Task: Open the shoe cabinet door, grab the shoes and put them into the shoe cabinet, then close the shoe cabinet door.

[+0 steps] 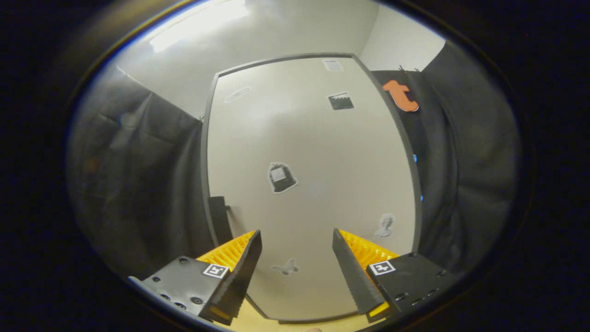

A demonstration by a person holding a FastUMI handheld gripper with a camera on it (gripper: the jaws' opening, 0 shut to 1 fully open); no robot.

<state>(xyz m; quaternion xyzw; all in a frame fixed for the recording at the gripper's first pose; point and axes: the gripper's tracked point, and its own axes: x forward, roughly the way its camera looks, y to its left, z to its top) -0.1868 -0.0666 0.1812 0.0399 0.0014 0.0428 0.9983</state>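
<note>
The shoe cabinet door (318, 184) is closed, so whatever lies behind it is hidden. Its small stickers (281, 177) are too blurred to make out, and the dark handle (220, 216) at its left edge is partly covered by one finger of the gripper (297, 272), whose fingers stand apart with nothing between them, their bases cut off.

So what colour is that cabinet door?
Off-white, dark-edged, in the gripper view: cabinet door, beyond the open gripper.
</note>
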